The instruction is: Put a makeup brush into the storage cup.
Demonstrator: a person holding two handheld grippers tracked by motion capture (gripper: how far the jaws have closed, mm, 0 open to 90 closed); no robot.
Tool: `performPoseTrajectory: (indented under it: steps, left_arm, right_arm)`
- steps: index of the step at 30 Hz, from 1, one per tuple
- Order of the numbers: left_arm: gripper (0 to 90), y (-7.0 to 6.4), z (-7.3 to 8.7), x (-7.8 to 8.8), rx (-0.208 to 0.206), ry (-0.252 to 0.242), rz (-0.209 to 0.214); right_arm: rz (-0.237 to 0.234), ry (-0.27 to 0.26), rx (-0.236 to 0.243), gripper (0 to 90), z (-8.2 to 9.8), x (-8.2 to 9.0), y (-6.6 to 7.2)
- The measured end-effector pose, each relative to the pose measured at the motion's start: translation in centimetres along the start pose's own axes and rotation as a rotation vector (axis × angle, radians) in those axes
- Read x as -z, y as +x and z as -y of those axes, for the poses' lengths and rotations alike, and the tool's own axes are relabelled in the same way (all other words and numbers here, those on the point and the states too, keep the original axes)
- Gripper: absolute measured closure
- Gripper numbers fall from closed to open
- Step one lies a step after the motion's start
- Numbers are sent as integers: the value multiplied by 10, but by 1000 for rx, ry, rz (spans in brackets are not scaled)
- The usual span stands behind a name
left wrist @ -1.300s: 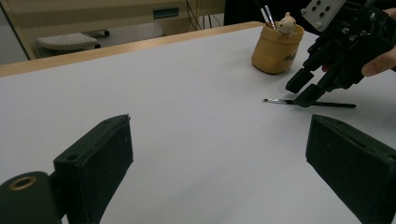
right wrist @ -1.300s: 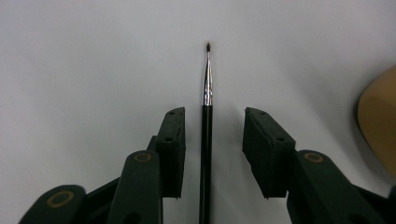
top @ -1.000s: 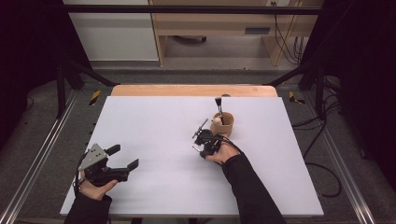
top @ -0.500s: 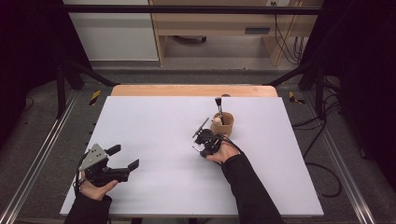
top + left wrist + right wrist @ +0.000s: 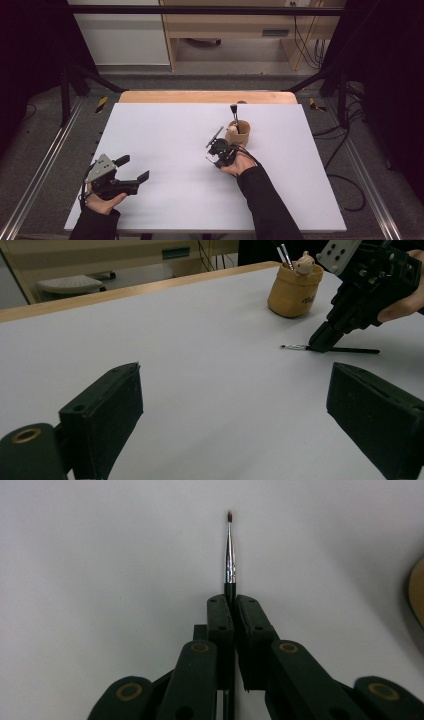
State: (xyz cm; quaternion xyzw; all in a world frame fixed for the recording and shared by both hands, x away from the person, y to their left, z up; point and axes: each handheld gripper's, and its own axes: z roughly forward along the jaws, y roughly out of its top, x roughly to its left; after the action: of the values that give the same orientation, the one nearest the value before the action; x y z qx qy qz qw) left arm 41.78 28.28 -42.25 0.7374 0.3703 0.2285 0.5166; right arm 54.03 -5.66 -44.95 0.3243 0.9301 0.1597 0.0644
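- Now the right gripper (image 5: 234,602), its jaws having just been closing, pinches a thin paintbrush (image 5: 230,555) lying flat on the white table (image 5: 165,135), beside the tan cup (image 5: 239,133).
- Next, likely: lift it straight and level, then tip it upright into the cup.
- Meanwhile the left gripper (image 5: 134,169) rests spread, well apart.

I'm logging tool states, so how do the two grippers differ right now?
The right gripper has its fingers shut on a thin paintbrush lying on the white table; the left gripper is open and holds nothing. The right one sits beside the tan cup; the left one is apart, near the table's front corner. Both are black and hand-held.
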Motion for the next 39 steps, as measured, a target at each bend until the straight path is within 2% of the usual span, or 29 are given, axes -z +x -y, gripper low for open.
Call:
performPoseTrajectory:
  steps: [7, 9, 10, 11, 12, 13, 15, 20, 33, 39]
  left_arm:
    - [74, 1, 0, 0, 2, -2, -2]
    - [74, 0, 0, 1, 1, -3, -1]
    - [74, 0, 0, 0, 2, -3, -1]
    - [74, 0, 0, 0, 1, -2, -1]
    - [74, 0, 0, 0, 1, -2, -1]
    - [74, 0, 0, 0, 1, -2, -1]
    - [74, 0, 0, 0, 2, -3, -2]
    - [74, 0, 0, 0, 2, -3, -1]
    - [74, 0, 0, 0, 3, -2, -1]
    - [74, 0, 0, 1, 3, -3, -2]
  right_arm:
    - [-5, -1, 14, 859, 1, 2, -2]
    - [-10, 1, -4, 860, 1, 4, -1]
    - [-9, -8, 18, 859, 2, 5, -2]
    - [-12, -6, 3, 860, 2, 7, -1]
    - [-14, -12, 13, 860, 2, 9, -2]
    - [-17, -10, -3, 860, 2, 11, -1]
    - [-18, -21, -4, 860, 3, 15, -1]
    - [-12, -73, 7, 859, 7, 27, -2]
    - [-19, -234, -31, 859, 18, 65, -2]
    - [-19, -291, -41, 859, 23, 75, -2]
